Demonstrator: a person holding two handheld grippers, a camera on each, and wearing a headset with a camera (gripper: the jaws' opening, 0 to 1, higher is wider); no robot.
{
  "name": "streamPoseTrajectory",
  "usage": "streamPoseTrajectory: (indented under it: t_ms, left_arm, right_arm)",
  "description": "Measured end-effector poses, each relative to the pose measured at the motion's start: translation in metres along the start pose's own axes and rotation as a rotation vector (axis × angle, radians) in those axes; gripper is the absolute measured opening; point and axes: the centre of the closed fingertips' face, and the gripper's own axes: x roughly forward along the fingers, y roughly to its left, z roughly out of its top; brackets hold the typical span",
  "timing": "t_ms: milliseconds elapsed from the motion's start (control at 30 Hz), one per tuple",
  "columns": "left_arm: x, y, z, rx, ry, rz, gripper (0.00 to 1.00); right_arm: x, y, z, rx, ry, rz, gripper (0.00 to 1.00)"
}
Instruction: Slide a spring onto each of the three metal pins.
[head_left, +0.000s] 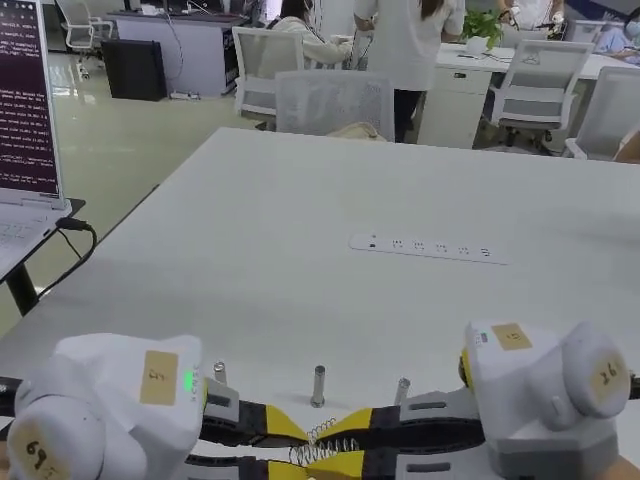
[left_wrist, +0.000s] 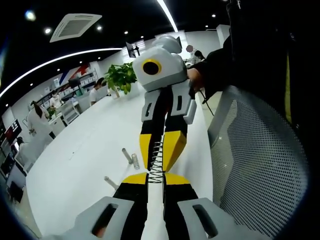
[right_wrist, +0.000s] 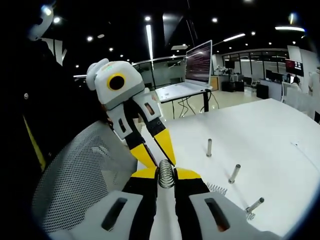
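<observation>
The left hand-held gripper (left_wrist: 155, 178) and the right hand-held gripper (right_wrist: 166, 176) both pinch one spring (head_left: 318, 442). It is near the middle pin (head_left: 318, 385).

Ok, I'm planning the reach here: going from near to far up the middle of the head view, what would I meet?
Spring → middle pin → power strip → mesh chair

Desk: What's lost at the head view's bottom edge?

Photographer: Both housings, left gripper (head_left: 300, 447) and right gripper (head_left: 342, 445), cropped. The leftmost pin (head_left: 219, 373) loses its foot behind the left one; jaws mask both ends of the spring (head_left: 315, 443).
</observation>
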Motion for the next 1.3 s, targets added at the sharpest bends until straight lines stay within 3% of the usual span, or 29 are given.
streamPoseTrajectory:
  t_ms: [133, 300, 533, 800, 1000, 1300]
  left_arm:
    - [0.000, 0.001, 0.000, -0.002, -0.003, 0.004, 0.03]
    - [0.001, -0.001, -0.002, -0.010, 0.000, 0.005, 0.03]
    - [0.004, 0.000, -0.004, -0.035, -0.008, 0.026, 0.03]
    - [0.007, 0.005, -0.007, -0.064, -0.015, 0.057, 0.03]
    - [0.006, 0.008, -0.009, -0.080, -0.016, 0.068, 0.03]
    - [0.003, 0.017, -0.011, -0.114, -0.031, 0.110, 0.03]
  right_arm:
    - [0.000, 0.000, 0.000, 0.014, 0.006, 0.001, 0.09]
    - [0.002, 0.001, -0.001, 0.007, 0.057, 0.000, 0.09]
    - [0.003, -0.002, -0.003, -0.051, 0.183, -0.002, 0.09]
    - [0.006, -0.007, -0.004, -0.144, 0.381, 0.016, 0.08]
    - [0.010, -0.009, -0.002, -0.151, 0.506, 0.038, 0.08]
    - [0.016, -0.014, 0.003, -0.200, 0.626, 0.050, 0.08]
